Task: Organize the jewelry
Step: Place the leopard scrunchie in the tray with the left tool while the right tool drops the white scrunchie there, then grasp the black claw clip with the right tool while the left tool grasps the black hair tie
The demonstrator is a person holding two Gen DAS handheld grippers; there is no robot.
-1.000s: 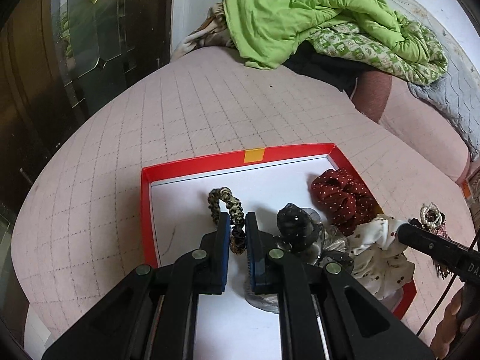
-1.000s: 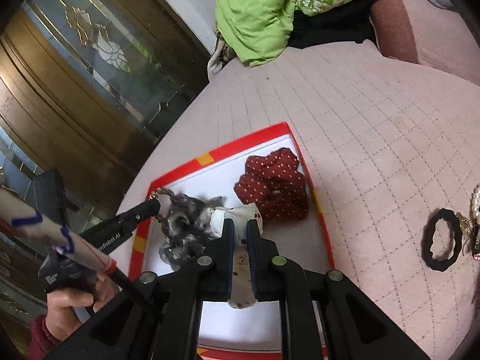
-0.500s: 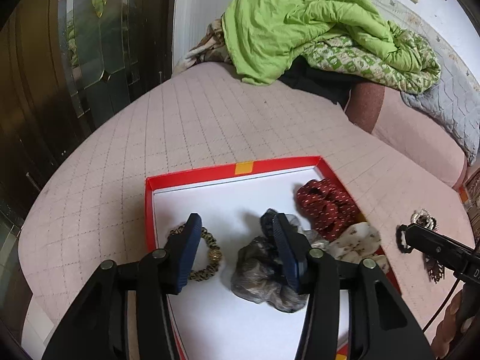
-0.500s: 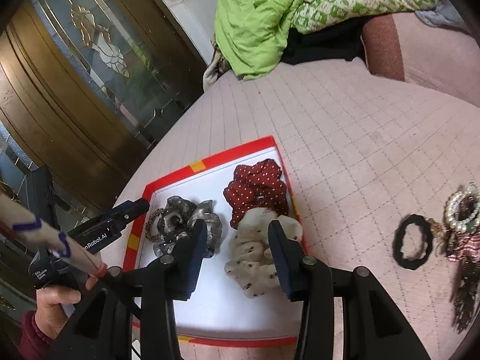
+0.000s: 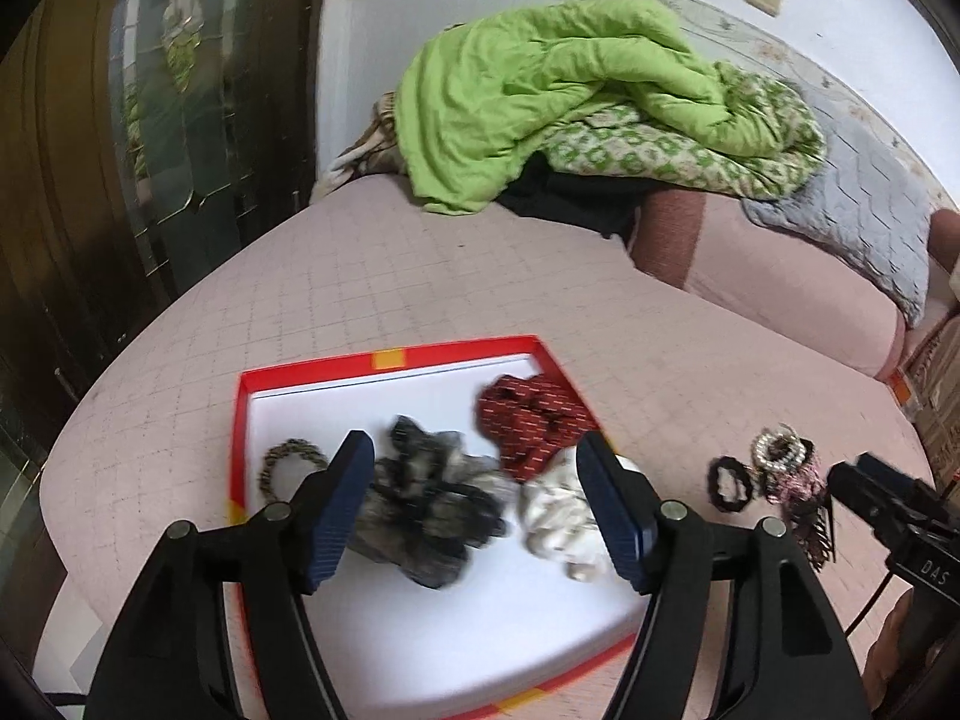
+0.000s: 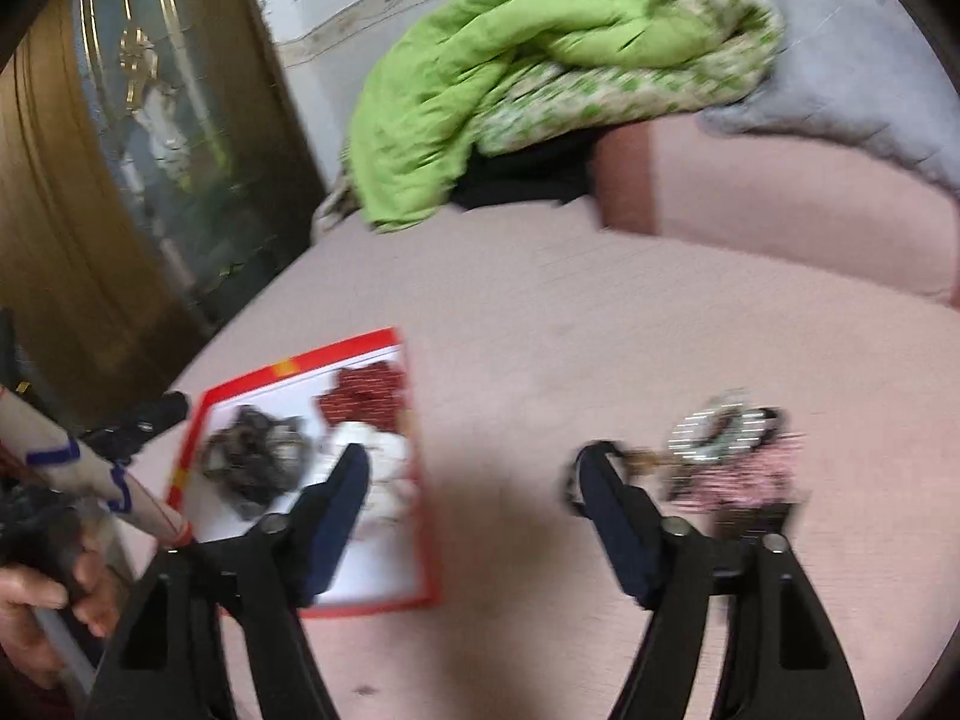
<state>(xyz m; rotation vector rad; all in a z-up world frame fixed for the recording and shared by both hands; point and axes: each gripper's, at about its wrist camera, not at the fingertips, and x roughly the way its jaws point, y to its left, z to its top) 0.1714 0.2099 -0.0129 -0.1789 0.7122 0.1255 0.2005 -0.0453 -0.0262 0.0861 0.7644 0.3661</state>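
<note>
While the red-rimmed box (image 5: 243,420) lies flat on the pink quilted bed (image 5: 420,276), its long axis runs from the near edge toward the green blanket (image 5: 540,96), the rim's orange tab (image 5: 387,358) on the far short side. Inside, left to right in the left wrist view: a gold-and-black hair tie (image 5: 288,462), lying flat as a ring near the left rim; a grey-black scrunchie (image 5: 426,504) mid-box; a red dotted scrunchie (image 5: 534,420) at the far right corner; a cream scrunchie (image 5: 558,516) just in front of it, touching. Left gripper (image 5: 474,504) hangs above the box, jaws just opened, standing apart, nothing between the pads. Right gripper (image 6: 474,516), jaws likewise just opened and empty, spans bare bed between the box and a loose pile: black hair tie (image 5: 729,482), bead bracelets (image 5: 777,450), pink piece (image 5: 792,483). Right wrist view blurred
</note>
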